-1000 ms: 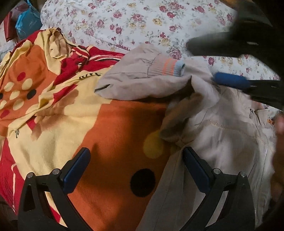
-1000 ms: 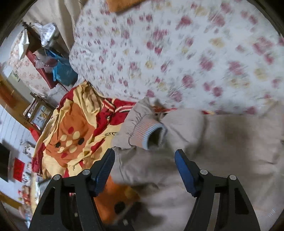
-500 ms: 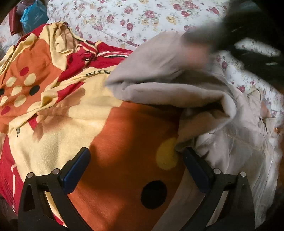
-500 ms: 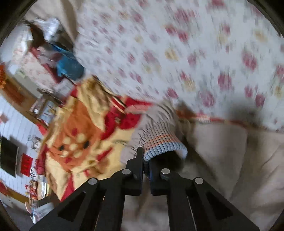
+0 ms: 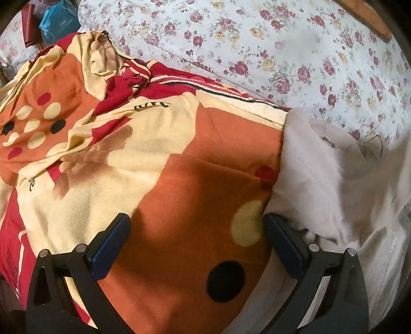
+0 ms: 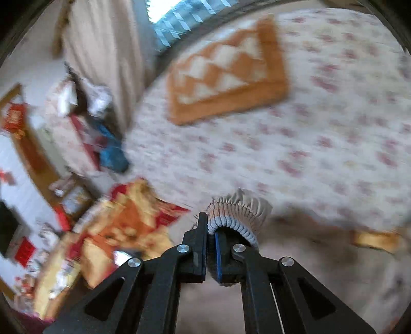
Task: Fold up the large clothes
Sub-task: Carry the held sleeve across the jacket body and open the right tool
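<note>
A beige zip jacket (image 5: 334, 195) lies on the bed at the right of the left wrist view, partly over an orange, yellow and red blanket (image 5: 159, 159). My left gripper (image 5: 195, 231) is open and empty, low over the blanket, its right finger at the jacket's edge. My right gripper (image 6: 211, 231) is shut on the jacket's ribbed sleeve cuff (image 6: 236, 218) and holds it lifted above the jacket body (image 6: 321, 269). The right wrist view is motion-blurred.
A floral bedsheet (image 5: 282, 51) covers the bed beyond the blanket. An orange patterned cushion (image 6: 226, 69) lies on it farther back. A blue bag (image 5: 59, 23) and cluttered furniture (image 6: 64, 115) stand off the bed's left side, by a curtain and window.
My right gripper closed on the sleeve cuff and pulled the sleeve off the blanket, up and to the right. The left gripper stayed open, shifting slightly.
</note>
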Available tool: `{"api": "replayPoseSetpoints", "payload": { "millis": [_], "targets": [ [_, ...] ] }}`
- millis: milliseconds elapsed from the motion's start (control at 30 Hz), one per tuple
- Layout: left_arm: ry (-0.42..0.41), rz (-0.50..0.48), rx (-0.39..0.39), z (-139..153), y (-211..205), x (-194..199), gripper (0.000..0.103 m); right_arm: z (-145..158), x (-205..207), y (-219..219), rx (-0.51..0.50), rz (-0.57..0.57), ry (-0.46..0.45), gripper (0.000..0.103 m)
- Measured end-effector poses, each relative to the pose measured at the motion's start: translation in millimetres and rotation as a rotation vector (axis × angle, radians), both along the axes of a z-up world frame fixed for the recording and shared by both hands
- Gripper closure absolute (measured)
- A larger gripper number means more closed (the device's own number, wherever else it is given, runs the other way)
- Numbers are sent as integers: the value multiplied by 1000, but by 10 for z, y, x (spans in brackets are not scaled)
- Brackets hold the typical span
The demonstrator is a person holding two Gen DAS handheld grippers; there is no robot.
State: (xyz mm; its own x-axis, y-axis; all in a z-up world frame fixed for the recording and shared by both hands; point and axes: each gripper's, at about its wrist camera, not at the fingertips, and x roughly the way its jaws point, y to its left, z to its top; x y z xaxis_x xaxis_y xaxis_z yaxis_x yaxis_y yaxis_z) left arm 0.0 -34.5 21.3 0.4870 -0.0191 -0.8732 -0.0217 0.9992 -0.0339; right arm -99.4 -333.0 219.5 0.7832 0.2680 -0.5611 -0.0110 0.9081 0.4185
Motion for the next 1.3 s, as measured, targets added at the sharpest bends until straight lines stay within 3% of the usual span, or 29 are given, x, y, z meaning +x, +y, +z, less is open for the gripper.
{"api": "replayPoseSetpoints", "payload": {
  "millis": [200,267,333,367,400,433,533,600,667,733,800,967,1100,1200,1233,1267,1300],
  "targets": [
    [-42,-4,-15,132,13,-74,0,-971,-379,-711,-112,-218,360,100],
    [-43,-12,-9,142,-9,-77,0,-1248,-403,-798,-169,-252,442,99],
    [-41,-21,-8,151,-16,-94,0,-1460,-388,-815,-252,-259,533,84],
    [-41,-25,-8,155,-9,-106,0,-1499,-388,-840,-258,-273,566,79],
    [-38,-25,-8,158,5,-110,0,-1477,-408,-872,-252,-304,581,67],
    [-35,-21,-9,153,-8,-101,0,-1418,-437,-894,-249,-340,579,54],
    [-16,-28,-18,136,-10,-96,0,-1054,-420,-821,-280,-428,496,52],
    [-12,-44,11,102,-54,-94,0,-884,-262,-640,-240,-367,422,52],
    [-4,-74,69,48,-131,-94,0,-859,17,-348,-176,-232,388,52],
    [8,-95,81,0,-157,-94,0,-951,384,17,-148,-85,367,48],
    [19,-101,79,-48,-183,-73,0,-1167,756,381,-181,12,370,47],
    [28,-67,60,-90,-135,90,0,-1693,1511,911,-287,139,433,47],
    [33,-15,20,-123,-16,186,0,-1886,1871,1208,-336,230,399,45],
    [26,-4,11,-124,13,205,0,-2096,2027,1266,-341,244,446,50],
    [24,-3,9,-122,18,209,0,-2126,2047,1272,-330,251,454,75],
    [20,-1,7,-118,31,211,0,-2143,2058,1289,-321,263,449,91],
    [16,6,4,-111,50,218,0,-2130,2057,1330,-332,279,432,96]
  ]
}}
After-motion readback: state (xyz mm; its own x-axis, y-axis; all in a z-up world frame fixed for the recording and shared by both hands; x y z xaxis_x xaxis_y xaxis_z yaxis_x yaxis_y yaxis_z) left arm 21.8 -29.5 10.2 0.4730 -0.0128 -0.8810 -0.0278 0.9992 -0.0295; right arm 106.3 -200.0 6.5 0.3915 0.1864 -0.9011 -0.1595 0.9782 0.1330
